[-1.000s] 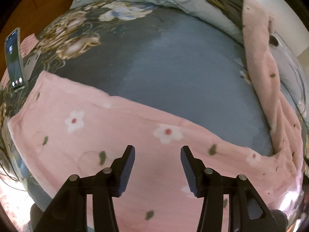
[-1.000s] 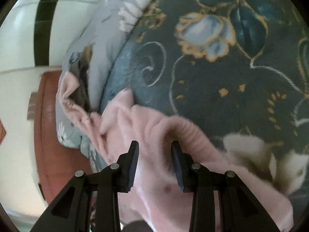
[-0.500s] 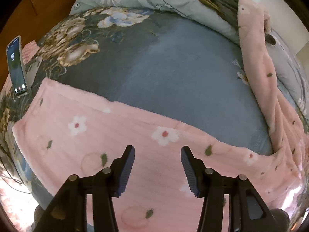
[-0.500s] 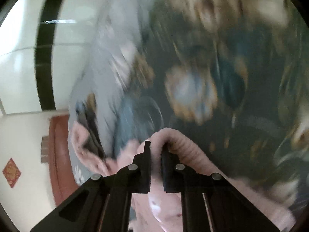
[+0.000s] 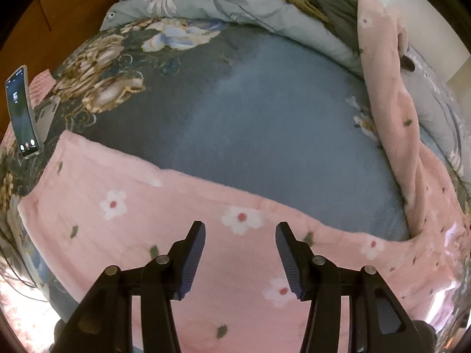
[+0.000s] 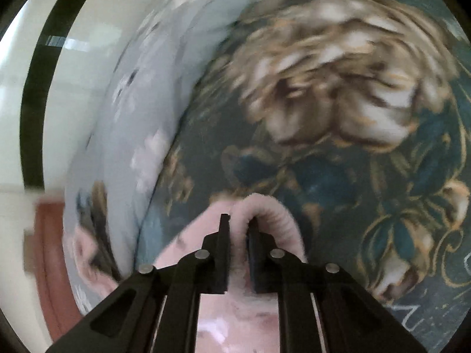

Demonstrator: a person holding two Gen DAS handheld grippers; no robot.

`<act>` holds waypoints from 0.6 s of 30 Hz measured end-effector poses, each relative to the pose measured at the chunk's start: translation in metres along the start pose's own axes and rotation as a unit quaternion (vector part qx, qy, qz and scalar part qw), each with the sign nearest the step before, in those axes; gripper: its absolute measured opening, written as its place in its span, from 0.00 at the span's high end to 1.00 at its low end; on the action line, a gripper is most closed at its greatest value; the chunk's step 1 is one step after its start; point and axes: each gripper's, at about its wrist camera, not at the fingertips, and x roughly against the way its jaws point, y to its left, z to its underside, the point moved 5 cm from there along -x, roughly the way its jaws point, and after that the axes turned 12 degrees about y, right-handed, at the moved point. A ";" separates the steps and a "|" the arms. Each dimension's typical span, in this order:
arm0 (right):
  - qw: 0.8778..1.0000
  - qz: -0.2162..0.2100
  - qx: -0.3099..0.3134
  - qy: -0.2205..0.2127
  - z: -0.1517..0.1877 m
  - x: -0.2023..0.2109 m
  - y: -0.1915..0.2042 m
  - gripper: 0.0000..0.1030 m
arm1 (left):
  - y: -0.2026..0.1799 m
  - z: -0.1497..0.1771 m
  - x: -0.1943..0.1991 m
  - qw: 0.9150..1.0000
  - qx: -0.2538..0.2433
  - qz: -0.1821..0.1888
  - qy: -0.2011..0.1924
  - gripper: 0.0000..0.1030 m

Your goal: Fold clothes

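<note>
Pinched between the narrow-set jaws of the right gripper (image 6: 238, 226) is a ribbed hem of the pink fleece garment with white flowers (image 5: 182, 214); its jaws have just been easing slightly apart, yet the fold sits clamped, likely so it can be drawn across. Over the part spread flat on the dark floral bedspread (image 5: 265, 111), the left gripper (image 5: 240, 229) hovers with jaws spread and empty. No container is in view.

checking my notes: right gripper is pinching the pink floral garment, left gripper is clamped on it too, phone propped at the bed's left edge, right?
Not quite. The left gripper is open above the pink floral garment, gripping nothing, as the left wrist view shows. The right gripper does pinch a fold of it, and the phone stands at the bed's left edge.
</note>
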 end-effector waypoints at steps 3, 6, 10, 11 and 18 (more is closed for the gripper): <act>0.997 0.052 0.051 -0.032 0.014 0.022 0.011 0.57 | -0.002 -0.005 -0.001 1.000 -0.004 0.000 -0.003 0.48; 0.983 0.118 0.089 -0.109 0.034 0.054 0.016 0.53 | -0.013 -0.015 -0.006 1.000 -0.023 -0.004 -0.002 0.48; 0.985 0.099 0.131 -0.046 0.066 0.018 0.038 0.49 | -0.050 -0.044 0.000 0.998 -0.055 0.015 -0.008 0.48; 0.986 0.078 0.143 -0.021 0.077 0.002 0.046 0.49 | -0.067 -0.057 0.007 0.997 -0.076 0.012 -0.018 0.48; 0.976 0.060 0.201 0.064 0.131 -0.091 0.075 0.49 | -0.186 -0.141 0.058 0.965 -0.228 -0.056 -0.116 0.37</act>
